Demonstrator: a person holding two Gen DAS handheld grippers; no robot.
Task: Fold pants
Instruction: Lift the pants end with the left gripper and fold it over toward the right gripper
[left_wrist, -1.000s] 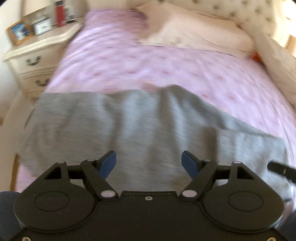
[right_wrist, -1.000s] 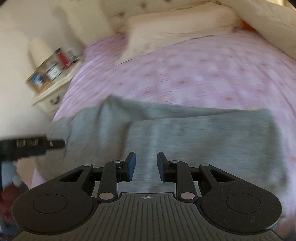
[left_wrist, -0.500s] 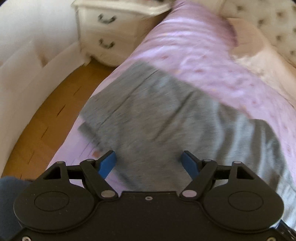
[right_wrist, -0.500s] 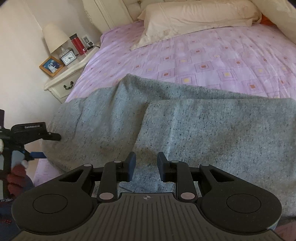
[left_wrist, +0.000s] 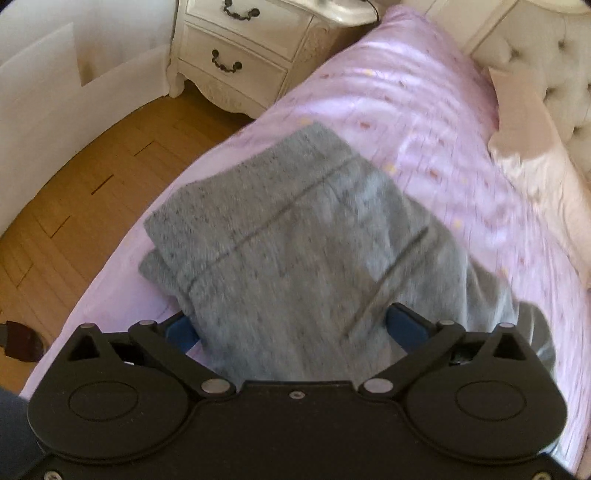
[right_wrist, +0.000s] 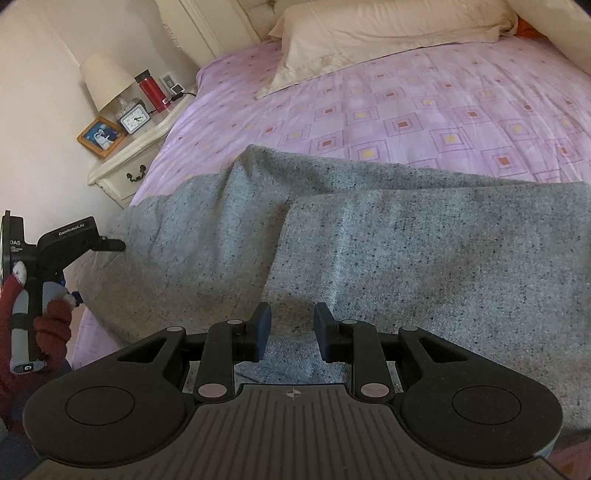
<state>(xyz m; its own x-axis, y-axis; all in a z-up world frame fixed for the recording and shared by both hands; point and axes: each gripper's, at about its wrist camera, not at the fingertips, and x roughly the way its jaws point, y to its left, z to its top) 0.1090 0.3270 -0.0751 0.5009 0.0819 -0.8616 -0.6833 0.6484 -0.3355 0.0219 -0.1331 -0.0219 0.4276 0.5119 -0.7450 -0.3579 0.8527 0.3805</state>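
Grey speckled pants (right_wrist: 406, 251) spread across near edge of bed (right_wrist: 424, 122), on purple sheet with squares. Folded over once, upper layer's edge running down the middle, legs doubled toward nightstand (left_wrist: 243, 55). Blurred in left view, two dark seam lines crossing the cloth. Left hand-held gripper (left_wrist: 295, 325) just opened wide, cloth between blue pads, not pressed. Right hand-held gripper (right_wrist: 291, 332) part-spread over the fabric, pinching nothing. Red-gloved hand (right_wrist: 33, 325) on left handle.

"GenRoboLAI" + partial "DAS" on left hand-held gripper (right_wrist: 75, 297) body; "G" on its grip.
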